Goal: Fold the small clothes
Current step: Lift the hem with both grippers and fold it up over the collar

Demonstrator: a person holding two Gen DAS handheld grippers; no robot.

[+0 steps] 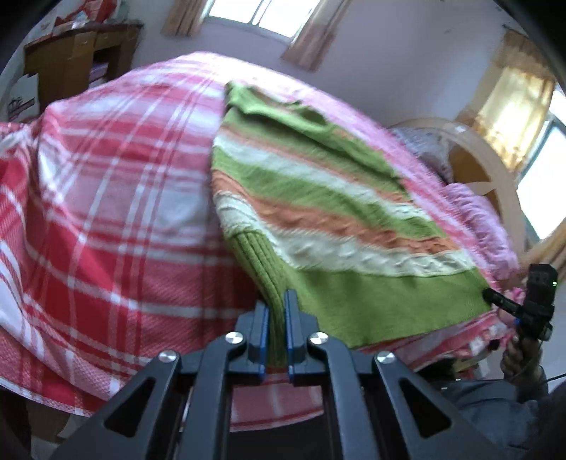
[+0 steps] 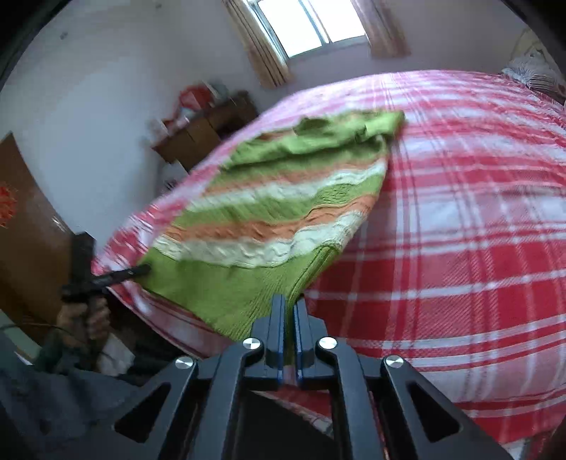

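Observation:
A small knitted sweater (image 1: 318, 198) with green, white and orange stripes lies spread on a red and white checked bed cover (image 1: 106, 198). My left gripper (image 1: 277, 300) is shut on the green ribbed hem at the sweater's near left corner. My right gripper (image 2: 289, 304) is shut on the hem at the near right corner of the sweater (image 2: 269, 212). Each gripper shows in the other's view, pinching the opposite hem corner: the right gripper (image 1: 491, 295) and the left gripper (image 2: 141, 270). The collar end lies far from me.
The bed cover (image 2: 460, 212) fills most of both views. A brown wooden cabinet (image 1: 81, 53) with clutter stands by the far wall. Curtained windows (image 2: 311, 24) are behind. A curved headboard (image 1: 484, 166) and pink pillows (image 1: 481, 219) are at one end.

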